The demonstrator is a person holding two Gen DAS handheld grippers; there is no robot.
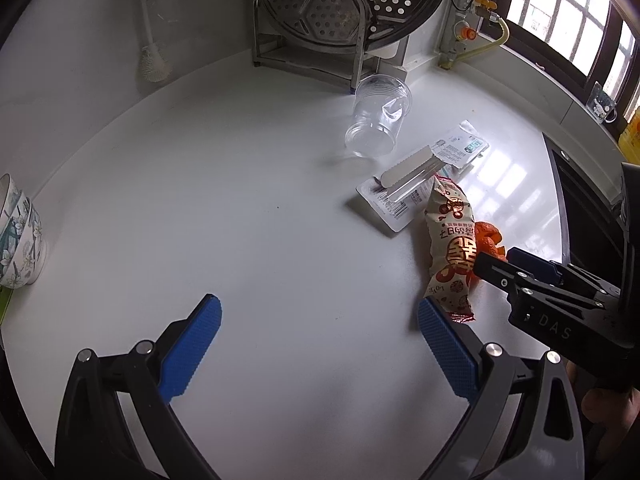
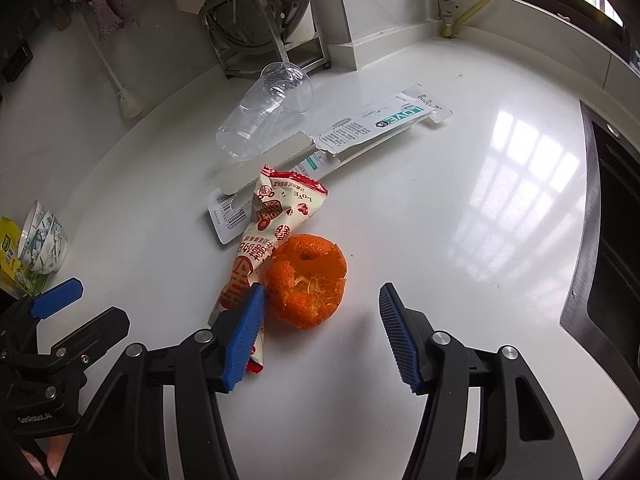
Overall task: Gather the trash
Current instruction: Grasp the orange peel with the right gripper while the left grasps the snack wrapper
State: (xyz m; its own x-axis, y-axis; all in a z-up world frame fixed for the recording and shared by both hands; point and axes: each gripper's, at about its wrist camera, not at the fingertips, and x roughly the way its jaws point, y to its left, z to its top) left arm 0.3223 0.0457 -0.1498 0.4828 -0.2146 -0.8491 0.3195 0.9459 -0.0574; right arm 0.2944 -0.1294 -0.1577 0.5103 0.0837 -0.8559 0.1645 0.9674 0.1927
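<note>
White counter [image 2: 440,240] (glossy, window-lit) bears orange peel [image 2: 308,280]; both hand-held grippers gape, holding nothing.

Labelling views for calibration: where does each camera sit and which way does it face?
Left wrist: on the left tongs, angled down at the counter; own open blue fingers frame bare counter, right tongs entering from the right.
Right wrist: on the right tongs, angled down at the orange peel; own open fingers straddle it, left tongs at lower left.
Shared: snack wrapper, plastic cup, torn packaging, steamer rack, bowls.
</note>
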